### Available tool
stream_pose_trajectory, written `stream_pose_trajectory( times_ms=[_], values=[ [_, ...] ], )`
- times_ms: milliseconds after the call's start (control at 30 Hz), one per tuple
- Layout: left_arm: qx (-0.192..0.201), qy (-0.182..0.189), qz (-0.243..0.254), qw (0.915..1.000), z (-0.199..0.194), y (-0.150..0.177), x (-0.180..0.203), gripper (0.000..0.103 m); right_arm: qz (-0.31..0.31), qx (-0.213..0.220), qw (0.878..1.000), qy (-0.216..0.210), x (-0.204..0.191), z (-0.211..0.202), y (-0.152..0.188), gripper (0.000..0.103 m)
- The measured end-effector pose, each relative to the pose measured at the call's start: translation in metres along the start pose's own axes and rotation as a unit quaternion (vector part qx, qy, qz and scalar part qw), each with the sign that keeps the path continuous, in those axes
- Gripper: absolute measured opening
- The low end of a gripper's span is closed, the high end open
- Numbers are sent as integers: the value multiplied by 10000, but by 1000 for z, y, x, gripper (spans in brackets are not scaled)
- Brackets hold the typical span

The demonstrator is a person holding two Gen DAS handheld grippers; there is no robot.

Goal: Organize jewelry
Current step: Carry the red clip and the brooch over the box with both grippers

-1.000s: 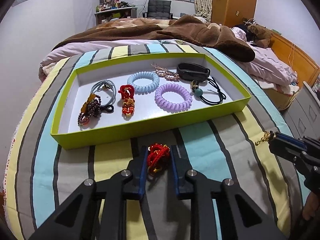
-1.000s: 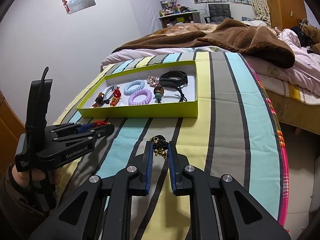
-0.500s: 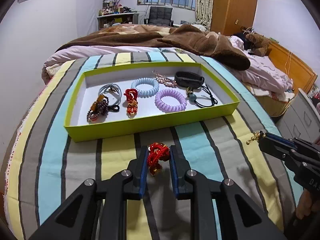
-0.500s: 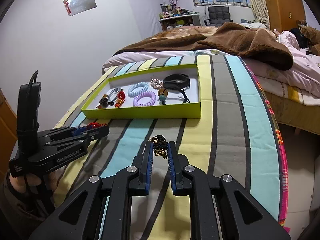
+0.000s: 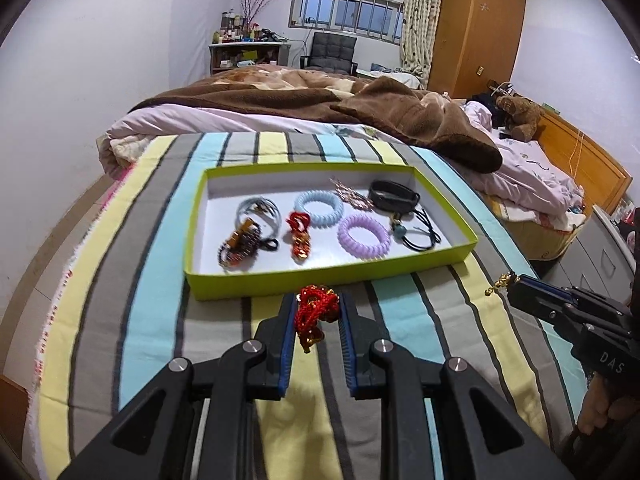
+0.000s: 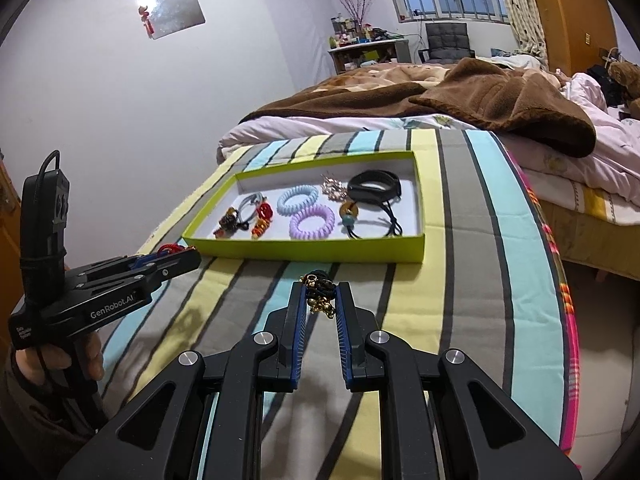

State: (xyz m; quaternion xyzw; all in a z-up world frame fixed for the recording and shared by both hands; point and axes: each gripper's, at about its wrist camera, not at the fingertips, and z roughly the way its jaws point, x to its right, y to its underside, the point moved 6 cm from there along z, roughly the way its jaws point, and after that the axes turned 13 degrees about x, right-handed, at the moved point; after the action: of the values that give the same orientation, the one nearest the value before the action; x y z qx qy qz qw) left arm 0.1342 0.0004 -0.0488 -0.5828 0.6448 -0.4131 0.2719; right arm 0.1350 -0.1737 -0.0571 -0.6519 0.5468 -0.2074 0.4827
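Observation:
A lime-green tray (image 5: 320,278) (image 6: 320,249) lies on the striped bedspread and holds several hair ties and bracelets, among them a blue coil (image 5: 319,208) and a purple coil (image 5: 363,235). My left gripper (image 5: 316,312) is shut on a red cord bracelet with gold beads (image 5: 314,314), held above the bedspread just short of the tray's near wall. My right gripper (image 6: 320,296) is shut on a black cord bracelet with gold charms (image 6: 320,300), also lifted in front of the tray. Each gripper shows in the other's view, the left (image 6: 176,258), the right (image 5: 516,282).
A brown blanket (image 5: 360,108) and pink bedding (image 5: 532,168) lie beyond the tray. A wooden headboard (image 5: 588,160) and teddy bear (image 5: 518,114) stand at far right. The bed's right edge (image 6: 560,280) drops to the floor. A white wall runs along the left.
Both grippers have risen and pulled back from the bedspread with their bracelets; the tray looks smaller and farther away. Both grips are unchanged.

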Motion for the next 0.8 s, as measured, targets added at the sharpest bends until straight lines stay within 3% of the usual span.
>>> stream_pose_trajectory(
  times_ms=[433, 800],
  values=[
    [97, -45, -16, 9999, 16, -33, -26, 21, -131, 39, 9996, -253, -23, 34, -28, 15],
    [-19, 97, -11, 10000, 60, -57, -37, 21, -223, -311, 9986, -370, -31, 88, -32, 15]
  ],
)
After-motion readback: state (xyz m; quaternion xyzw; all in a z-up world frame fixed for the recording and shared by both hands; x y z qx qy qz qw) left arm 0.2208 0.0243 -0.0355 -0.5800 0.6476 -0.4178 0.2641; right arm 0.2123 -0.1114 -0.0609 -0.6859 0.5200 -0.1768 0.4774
